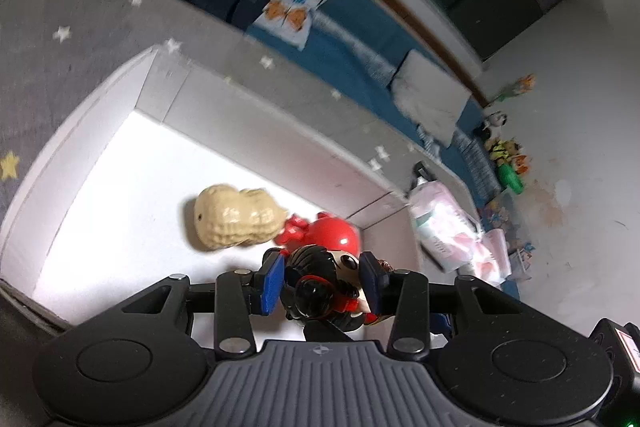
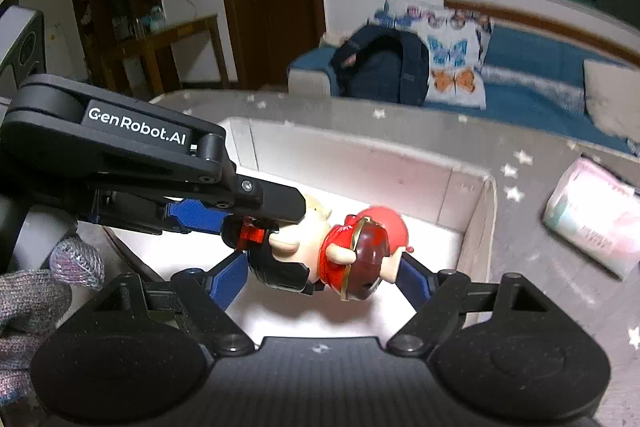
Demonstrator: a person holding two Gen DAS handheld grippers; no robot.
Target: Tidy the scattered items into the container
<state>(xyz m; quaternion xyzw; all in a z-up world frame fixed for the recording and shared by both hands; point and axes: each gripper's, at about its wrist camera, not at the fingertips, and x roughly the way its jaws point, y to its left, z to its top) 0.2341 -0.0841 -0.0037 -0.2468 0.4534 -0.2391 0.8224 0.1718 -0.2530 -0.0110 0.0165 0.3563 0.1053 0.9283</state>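
A white open box (image 1: 224,107) stands on a grey star-patterned cloth. In it lie a beige peanut toy (image 1: 236,221) and a red round toy (image 1: 334,233). My left gripper (image 1: 322,283) is shut on a doll figure with black hair (image 1: 320,275) and holds it over the box. In the right wrist view the same doll (image 2: 316,255), in a red dress, hangs sideways over the box (image 2: 360,167). The left gripper's arm (image 2: 160,163) grips its head. My right gripper (image 2: 320,275) has its blue fingers (image 2: 228,279) spread on both sides of the doll, apart from it.
A pink and white tissue pack (image 1: 448,227) lies on the cloth right of the box, also in the right wrist view (image 2: 596,211). A blue sofa (image 2: 532,75) with a dark backpack (image 2: 384,63) and butterfly pillow stands behind. Small toys (image 1: 506,155) sit on the floor.
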